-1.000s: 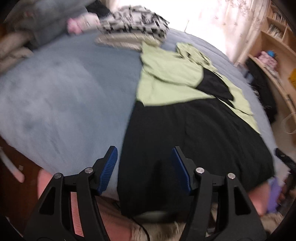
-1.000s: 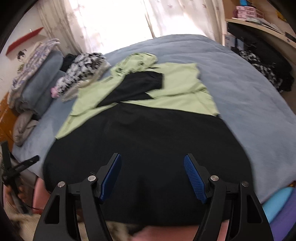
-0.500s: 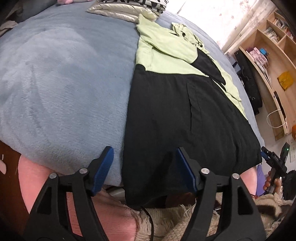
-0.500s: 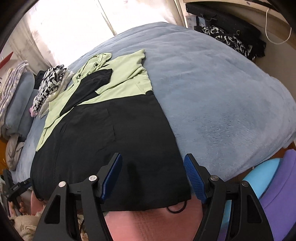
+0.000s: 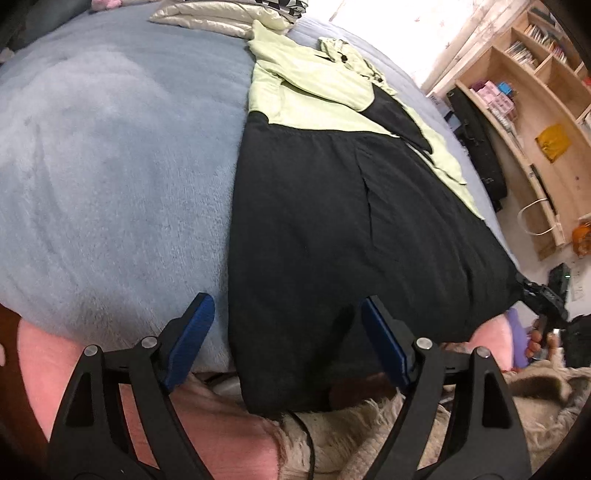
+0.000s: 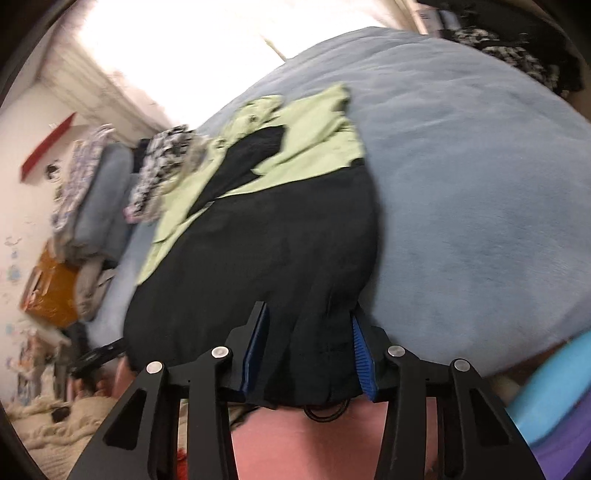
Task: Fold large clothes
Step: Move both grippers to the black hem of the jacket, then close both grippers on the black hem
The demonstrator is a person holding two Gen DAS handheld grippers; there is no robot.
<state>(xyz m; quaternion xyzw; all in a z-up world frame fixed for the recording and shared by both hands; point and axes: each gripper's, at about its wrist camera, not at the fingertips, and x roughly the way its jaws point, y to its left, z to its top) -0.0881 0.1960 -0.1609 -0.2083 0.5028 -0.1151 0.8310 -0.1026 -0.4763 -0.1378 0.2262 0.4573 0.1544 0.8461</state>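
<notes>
A large black and light-green garment (image 5: 332,206) lies spread on the blue bed, its black hem at the near edge; it also shows in the right wrist view (image 6: 258,251). My left gripper (image 5: 288,339) is open, its jaws wide apart over the hem's left corner, not gripping. My right gripper (image 6: 308,350) has its jaws partly closed around the bunched hem at the right corner, with a gap still between the pads and cloth filling it.
The blue fleece blanket (image 5: 110,155) covers the bed. Folded clothes (image 5: 221,14) lie at the far end. Wooden shelves (image 5: 524,92) stand at the right. A pink edge (image 6: 314,439) and a blue-purple cushion (image 6: 554,387) are below the bed.
The right gripper has moved down onto the hem's right corner and its jaws have narrowed around the cloth. The left gripper has moved closer to the left corner, still open.
</notes>
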